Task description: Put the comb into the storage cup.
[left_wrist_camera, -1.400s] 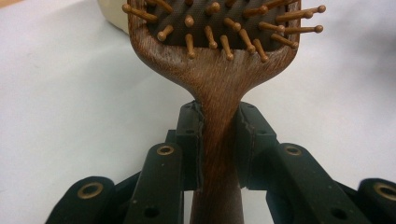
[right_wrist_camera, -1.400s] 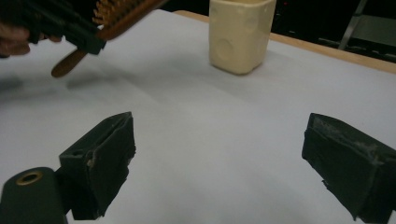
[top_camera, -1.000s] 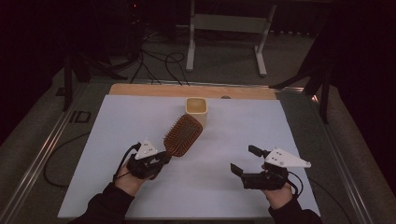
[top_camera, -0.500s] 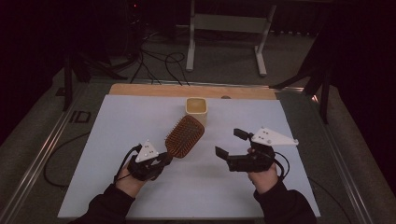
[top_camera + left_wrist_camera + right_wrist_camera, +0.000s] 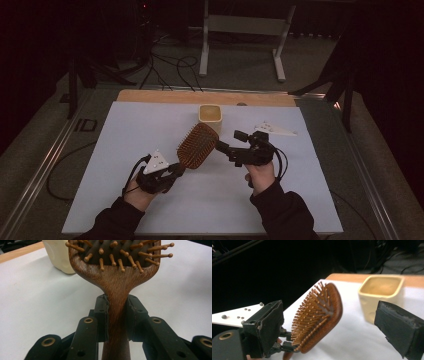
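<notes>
we see the desk [image 5: 125, 200] under a white sheet, a strip of bare wood along its far edge. the biggest thing on hand is the wooden paddle hairbrush [image 5: 198, 145], lifted off the sheet and tilted, bristles facing the right gripper. the left gripper [image 5: 172, 171] has its fingers [image 5: 102, 315] pinching the brush's handle, one on each side (the pads press right against the wood). the right gripper [image 5: 231, 142] sits just beside the brush head, fingers [image 5: 398, 331] spread wide with nothing between them. behind the brush stands a small cream square cup [image 5: 210, 113], near the wooden strip.
</notes>
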The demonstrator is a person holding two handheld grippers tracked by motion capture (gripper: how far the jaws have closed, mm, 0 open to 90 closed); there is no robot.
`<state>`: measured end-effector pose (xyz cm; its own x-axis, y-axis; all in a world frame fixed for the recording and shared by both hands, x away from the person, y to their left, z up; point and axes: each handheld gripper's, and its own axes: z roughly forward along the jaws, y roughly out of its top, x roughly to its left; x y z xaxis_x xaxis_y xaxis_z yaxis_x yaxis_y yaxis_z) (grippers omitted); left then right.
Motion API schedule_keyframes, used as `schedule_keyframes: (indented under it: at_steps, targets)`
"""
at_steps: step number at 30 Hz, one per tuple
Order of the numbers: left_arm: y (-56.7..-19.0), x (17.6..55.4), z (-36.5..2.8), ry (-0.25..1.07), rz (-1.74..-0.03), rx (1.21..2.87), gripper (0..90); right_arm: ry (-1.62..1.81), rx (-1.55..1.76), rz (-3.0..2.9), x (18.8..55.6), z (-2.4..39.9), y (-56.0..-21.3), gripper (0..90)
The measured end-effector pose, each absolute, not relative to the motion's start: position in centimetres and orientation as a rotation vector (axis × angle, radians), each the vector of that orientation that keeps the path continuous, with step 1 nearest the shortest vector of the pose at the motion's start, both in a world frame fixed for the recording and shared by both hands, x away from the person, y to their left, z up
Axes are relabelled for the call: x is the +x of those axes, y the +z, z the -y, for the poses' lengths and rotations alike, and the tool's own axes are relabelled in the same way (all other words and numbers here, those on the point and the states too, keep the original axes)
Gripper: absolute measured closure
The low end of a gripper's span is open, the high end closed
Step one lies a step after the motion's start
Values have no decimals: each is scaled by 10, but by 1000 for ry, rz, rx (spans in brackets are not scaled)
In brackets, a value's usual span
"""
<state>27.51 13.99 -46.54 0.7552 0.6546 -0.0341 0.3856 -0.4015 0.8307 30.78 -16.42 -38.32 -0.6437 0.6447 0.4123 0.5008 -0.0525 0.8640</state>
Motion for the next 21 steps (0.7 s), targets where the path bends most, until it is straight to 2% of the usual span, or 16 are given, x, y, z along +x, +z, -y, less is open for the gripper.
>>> schedule_keyframes:
  at_steps: [21]
  targets:
    - [-466,276,-141,340,-771,2014,740,1965,1622,-2076,337,133,-414,88]
